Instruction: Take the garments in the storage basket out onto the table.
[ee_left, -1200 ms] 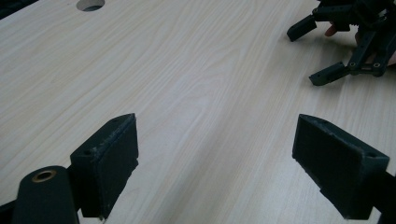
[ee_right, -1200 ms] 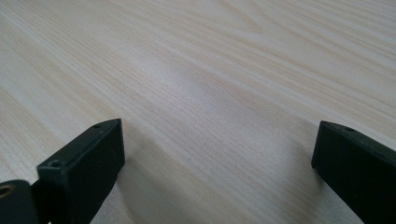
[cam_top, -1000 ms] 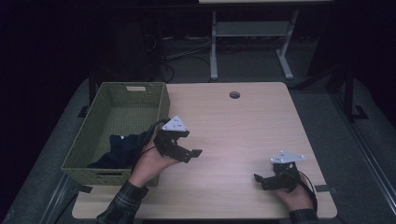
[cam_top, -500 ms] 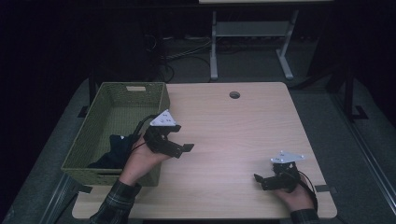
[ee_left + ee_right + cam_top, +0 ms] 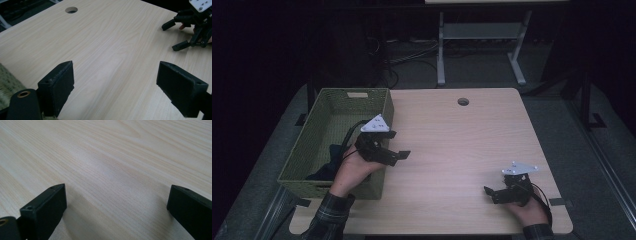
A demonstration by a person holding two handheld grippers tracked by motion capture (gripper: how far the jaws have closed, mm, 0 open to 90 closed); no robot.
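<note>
Item: woven green basket (image 5: 329, 131), rectangular, at the desk's (image 5: 452, 140) left edge; dark cloth (image 5: 331, 162) inside.
Your left gripper (image 5: 393, 156) hovers beside its rim, jaws apart, empty; right gripper (image 5: 492, 194), jaws apart, on pale woodgrain.

Olive-green woven basket (image 5: 327, 135) sits on a pale, light-wood table (image 5: 462, 145) with fine straight grain. Inside the basket lies a dark, near-black cloth (image 5: 329, 162). Just right of the basket, the left gripper (image 5: 398, 155) is black with a light grey plate; the right gripper (image 5: 490, 192) matches. Plaid sleeve (image 5: 329, 217) below the basket.
</note>
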